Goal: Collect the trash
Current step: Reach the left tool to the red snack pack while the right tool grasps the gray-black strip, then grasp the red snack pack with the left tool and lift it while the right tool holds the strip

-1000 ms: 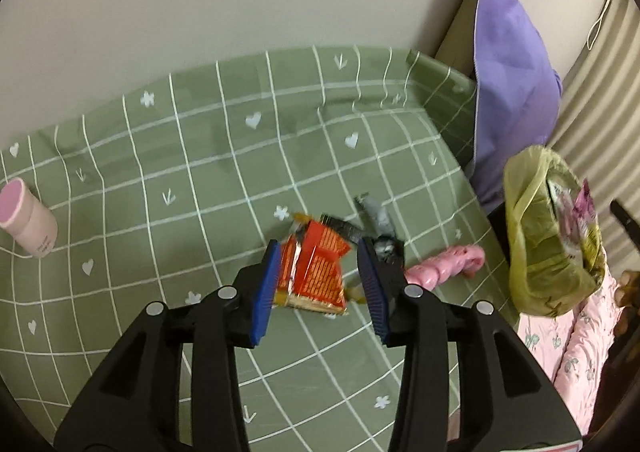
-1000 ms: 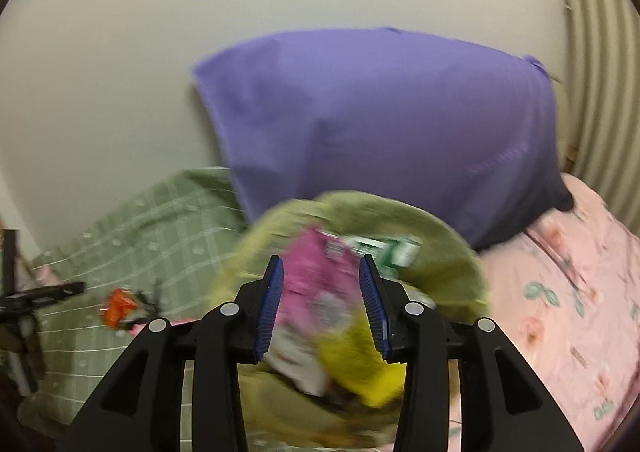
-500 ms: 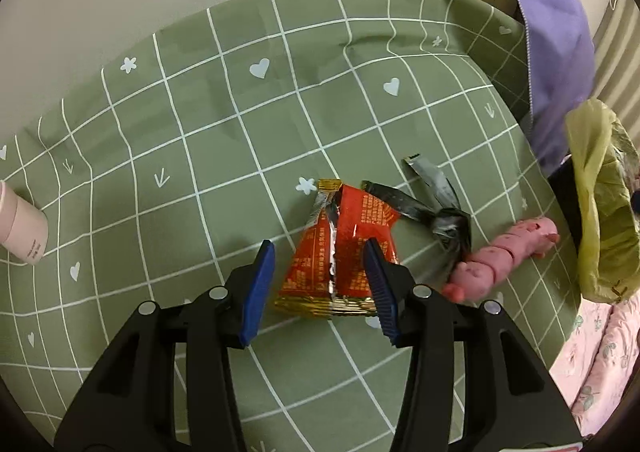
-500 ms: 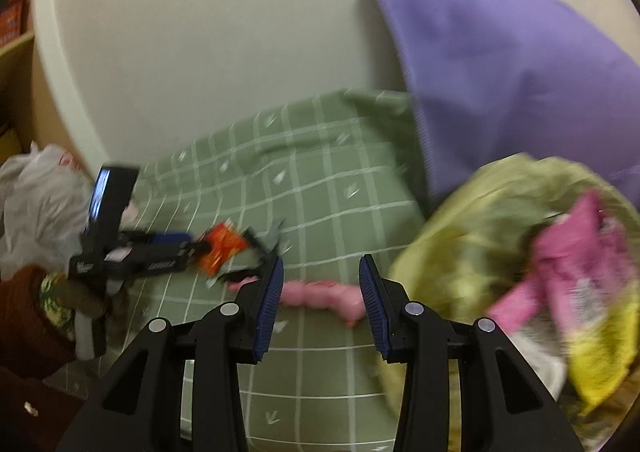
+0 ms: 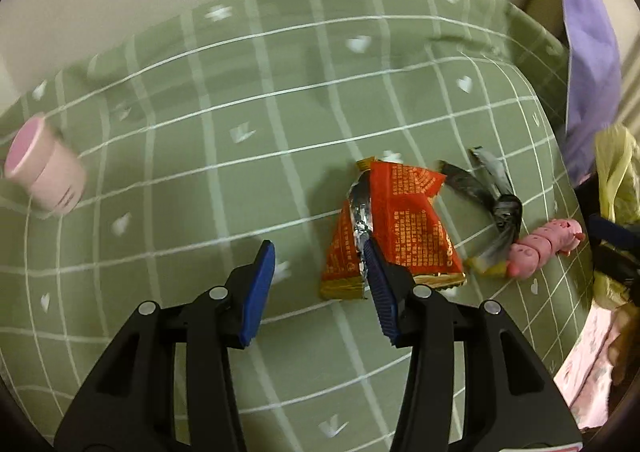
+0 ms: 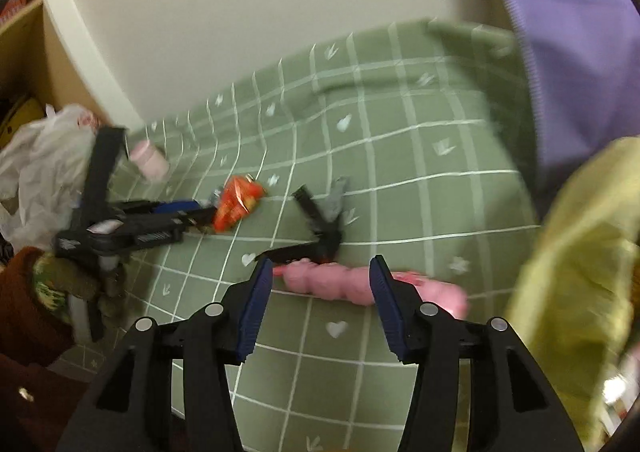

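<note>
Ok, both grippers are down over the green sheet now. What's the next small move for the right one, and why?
Probably ease the right gripper down over the pink wrapper and close. Its jaws have just been opening, the wrapper lies across the gap untouched, and the yellow-green trash bag waits beside it.

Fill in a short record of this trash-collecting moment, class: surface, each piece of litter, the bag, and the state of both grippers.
surface: green checked cloth
red wrapper: flat on the cloth, left gripper open, its right finger over the wrapper
black wrapper: crumpled, between red wrapper and pink item
pink segmented item: lying across, beyond the open right gripper, whose jaws have just been opening; nothing gripped
pink cylinder: far left of cloth
trash bag: yellow-green, at cloth's right
</note>
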Demonstrator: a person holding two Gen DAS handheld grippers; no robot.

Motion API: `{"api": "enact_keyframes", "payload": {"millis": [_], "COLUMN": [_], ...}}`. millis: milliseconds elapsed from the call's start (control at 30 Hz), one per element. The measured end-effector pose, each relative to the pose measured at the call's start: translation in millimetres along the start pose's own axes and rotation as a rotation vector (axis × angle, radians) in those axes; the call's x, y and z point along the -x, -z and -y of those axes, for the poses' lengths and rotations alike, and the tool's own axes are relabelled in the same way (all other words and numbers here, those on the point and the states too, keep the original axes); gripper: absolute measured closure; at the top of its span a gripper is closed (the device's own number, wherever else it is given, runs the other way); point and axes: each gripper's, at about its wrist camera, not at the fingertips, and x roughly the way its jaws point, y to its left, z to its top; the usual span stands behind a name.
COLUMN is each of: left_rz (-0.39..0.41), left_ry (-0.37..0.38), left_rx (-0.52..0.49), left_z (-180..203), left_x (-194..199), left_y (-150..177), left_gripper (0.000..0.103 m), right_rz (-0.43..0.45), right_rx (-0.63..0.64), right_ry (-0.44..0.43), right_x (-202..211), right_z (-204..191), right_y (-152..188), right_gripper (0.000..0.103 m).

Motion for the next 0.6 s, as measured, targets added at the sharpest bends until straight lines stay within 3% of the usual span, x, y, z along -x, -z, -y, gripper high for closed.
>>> {"api": "enact_keyframes", "payload": {"millis": [267, 300, 333, 533, 600], "left_rz": [0.016, 0.019, 0.022, 0.033, 0.04], "left_ry": [0.082, 0.084, 0.085, 0.067, 0.001], "left_rx": [0.021, 0.011, 0.002, -0.032, -0.064], "left_z": [-21.2, -18.0, -16.3, -4.8, -4.4], "left_x": [25.9, 29.1, 30.5, 34.2, 34.8], "left_y": [19.8, 20.6, 23.5, 30.4, 33.0], "left_gripper": [0.059, 0.057, 0.055, 0.053, 0.053], "right_rz": [-0.065, -0.085, -0.099, -0.057, -0.028], "right_rx": [-0.027, -0.019, -0.012, 0.004, 0.005], "right_ry": [0.061, 0.065, 0.063, 0.056, 0.049], "right_x": [-69.6, -78.1, -83.6, -76.5, -62.7], "right_z": [-2.2, -3.7, -5.4, -11.4, -11.2], "right_y": [-20.4, -20.6, -20.3, -22.2, -22.0], "right_gripper": [0.055, 0.059, 0.073, 0.08, 0.08]}}
